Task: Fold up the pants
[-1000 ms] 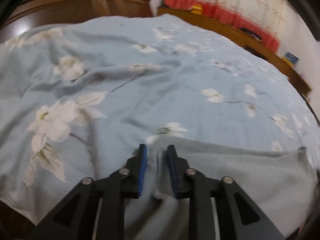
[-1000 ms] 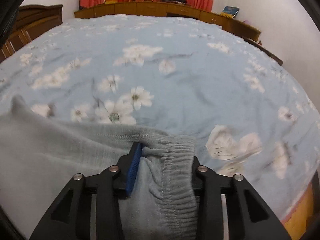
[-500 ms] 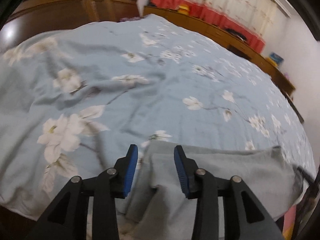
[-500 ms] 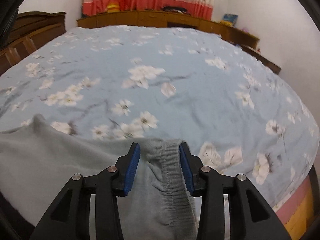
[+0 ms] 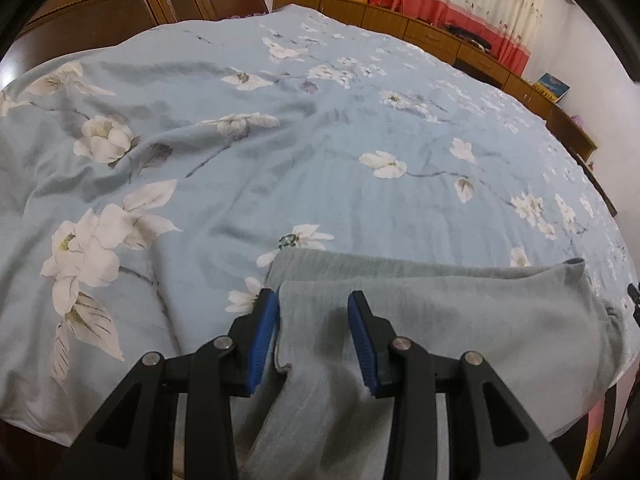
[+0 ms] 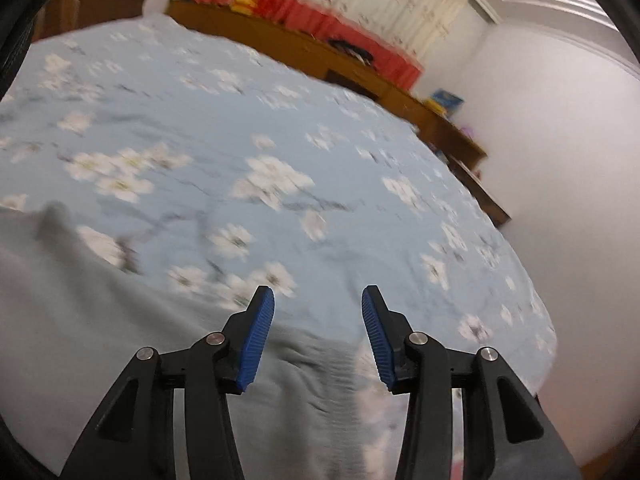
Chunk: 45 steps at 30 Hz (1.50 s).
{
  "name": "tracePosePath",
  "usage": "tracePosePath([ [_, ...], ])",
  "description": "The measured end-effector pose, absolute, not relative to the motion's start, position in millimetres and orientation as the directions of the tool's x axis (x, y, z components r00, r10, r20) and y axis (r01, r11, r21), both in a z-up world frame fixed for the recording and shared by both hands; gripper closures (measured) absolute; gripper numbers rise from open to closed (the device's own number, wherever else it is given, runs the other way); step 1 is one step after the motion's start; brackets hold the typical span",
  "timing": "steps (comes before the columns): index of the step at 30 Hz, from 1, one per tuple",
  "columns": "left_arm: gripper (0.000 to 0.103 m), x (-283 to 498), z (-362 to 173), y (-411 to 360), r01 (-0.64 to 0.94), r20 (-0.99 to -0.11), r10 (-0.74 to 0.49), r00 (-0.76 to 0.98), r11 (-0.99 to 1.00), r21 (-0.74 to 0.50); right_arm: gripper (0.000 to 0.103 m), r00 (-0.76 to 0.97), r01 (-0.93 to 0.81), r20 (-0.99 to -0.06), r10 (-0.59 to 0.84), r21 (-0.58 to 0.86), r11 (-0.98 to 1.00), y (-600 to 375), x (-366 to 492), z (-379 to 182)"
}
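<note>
The grey pants (image 5: 460,320) lie flat on the near edge of the bed, one layer over another, with the leg ends at the left. My left gripper (image 5: 313,320) is open and empty just above the leg ends. In the right wrist view the pants (image 6: 100,340) spread to the left, with the elastic waistband (image 6: 316,376) under the fingers. My right gripper (image 6: 318,312) is open and empty, lifted above the waistband. That view is blurred.
The bed carries a light blue sheet with white flowers (image 5: 320,152). A dark wooden wardrobe (image 5: 120,4) stands at the far left. A low wooden cabinet (image 5: 440,36) runs under red and cream curtains. A white wall (image 6: 560,180) is close on the right.
Both grippers have opened and let go of the pants: the left released the leg ends, the right released the waistband. Both have lifted and drawn back, and the pants now lie flat.
</note>
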<state>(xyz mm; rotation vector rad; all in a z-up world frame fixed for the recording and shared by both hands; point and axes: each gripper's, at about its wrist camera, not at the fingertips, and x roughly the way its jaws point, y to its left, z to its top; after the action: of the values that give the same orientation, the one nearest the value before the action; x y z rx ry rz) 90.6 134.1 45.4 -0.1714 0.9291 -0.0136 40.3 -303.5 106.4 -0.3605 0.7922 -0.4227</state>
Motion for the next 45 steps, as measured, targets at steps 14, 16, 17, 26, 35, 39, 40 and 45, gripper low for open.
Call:
tracePosePath([
  [14, 0.071, 79, 43, 132, -0.031, -0.764, -0.107, 0.637, 0.986, -0.163, 0.056, 0.662, 0.012, -0.712, -0.235, -0.303, 0.953, -273, 31, 117],
  [16, 0.071, 77, 43, 132, -0.027, -0.76, -0.109, 0.641, 0.986, -0.164, 0.056, 0.658, -0.052, -0.743, -0.12, -0.204, 0.978, -255, 37, 111],
  [17, 0.072, 76, 43, 131, -0.024, -0.759, -0.111, 0.642, 0.986, -0.164, 0.056, 0.657, -0.069, -0.75, -0.081, -0.167, 0.984, -248, 40, 108],
  [26, 0.072, 87, 37, 136, -0.041, -0.754, -0.137, 0.642, 0.976, -0.212, 0.056, 0.628, -0.158, -0.773, 0.088, -0.016, 0.987, -181, 80, 71],
  [35, 0.072, 87, 37, 136, -0.034, -0.736, -0.161, 0.658, 0.97, -0.243, 0.056, 0.612, -0.157, -0.789, 0.056, -0.051, 0.986, -176, 114, 50],
  [39, 0.08, 84, 39, 133, -0.014, -0.731, -0.174, 0.66, 0.97, -0.244, 0.085, 0.633, -0.183, -0.77, 0.08, -0.049, 0.982, -175, 112, 48],
  [40, 0.083, 84, 40, 132, -0.014, -0.731, -0.167, 0.662, 0.972, -0.234, 0.095, 0.647, -0.178, -0.758, 0.079, -0.05, 0.983, -176, 110, 50],
  [45, 0.098, 80, 48, 136, -0.03, -0.713, -0.161, 0.683, 0.969, -0.247, 0.095, 0.757, -0.146, -0.648, 0.086, -0.04, 0.988, -182, 97, 74],
])
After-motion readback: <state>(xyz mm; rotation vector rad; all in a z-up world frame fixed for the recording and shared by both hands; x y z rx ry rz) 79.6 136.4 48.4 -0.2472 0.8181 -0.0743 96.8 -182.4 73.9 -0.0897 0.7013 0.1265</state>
